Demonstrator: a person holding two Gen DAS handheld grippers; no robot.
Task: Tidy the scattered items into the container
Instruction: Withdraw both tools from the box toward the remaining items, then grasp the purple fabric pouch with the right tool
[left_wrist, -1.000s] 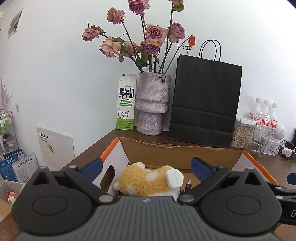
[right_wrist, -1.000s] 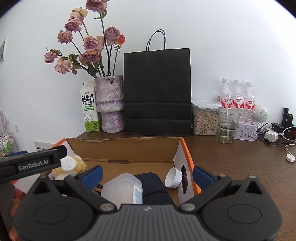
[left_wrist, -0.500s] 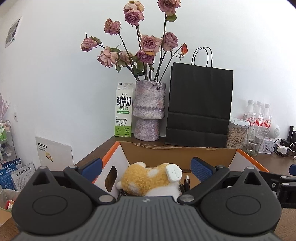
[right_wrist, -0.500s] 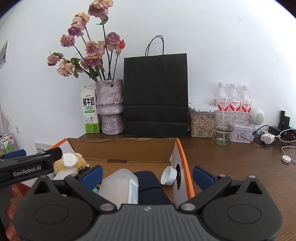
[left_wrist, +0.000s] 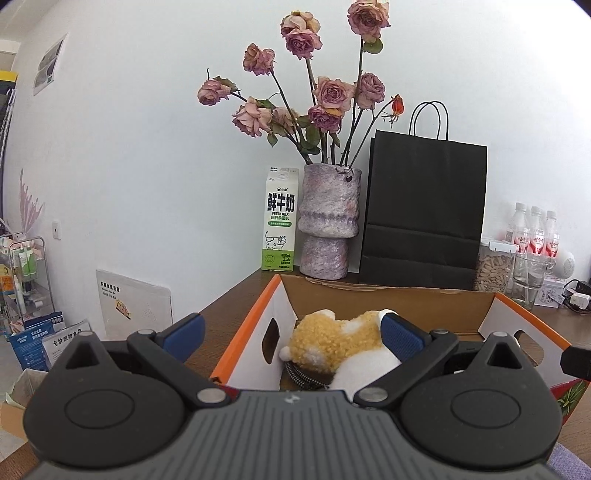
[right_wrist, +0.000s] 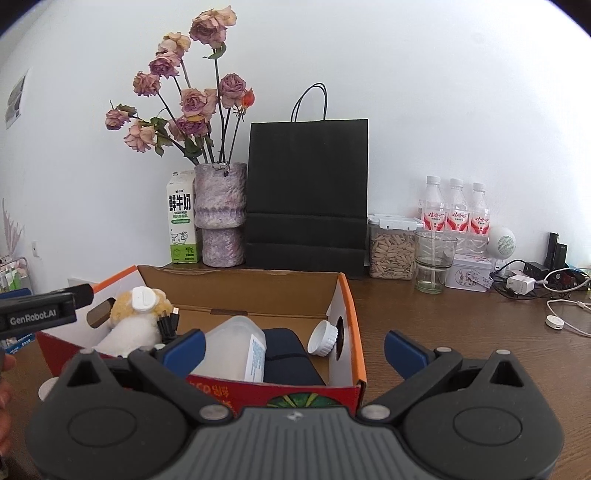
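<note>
Now both of my grippers stand spread wide with nothing between their blue pads. My left gripper (left_wrist: 291, 338) fills the bottom of the left wrist view, its jaws apart and empty; one blue pad sits at lower left over the brown wooden table (left_wrist: 236, 299), the other at lower centre-right in front of the fluffy yellow-and-white plush toy (left_wrist: 340, 343). That toy lies inside the open cardboard box with orange rims (left_wrist: 388, 295), at the box's left end, beside an oval handle hole in the white side wall.

My right gripper (right_wrist: 295, 349) fills the bottom of the right wrist view, jaws likewise wide and holding nothing. Just above its left pad, inside the box (right_wrist: 240, 275), a translucent plastic bottle with a white label (right_wrist: 236, 349) lies on its side, touching a dark navy pouch (right_wrist: 288, 356). A white ribbed screw cap (right_wrist: 324, 338) leans against the right inner wall by the handle hole. At centre left the plush toy (right_wrist: 136, 321) lies with a small white round-cornered device (right_wrist: 144, 300) on top of it and a black cable plug (right_wrist: 168, 323) just beside it.

Behind the box, in the upper half of both frames, stand a milk carton (right_wrist: 181, 221), a mottled purple vase of dried roses (right_wrist: 220, 214) and a black paper bag (right_wrist: 308, 195).
</note>
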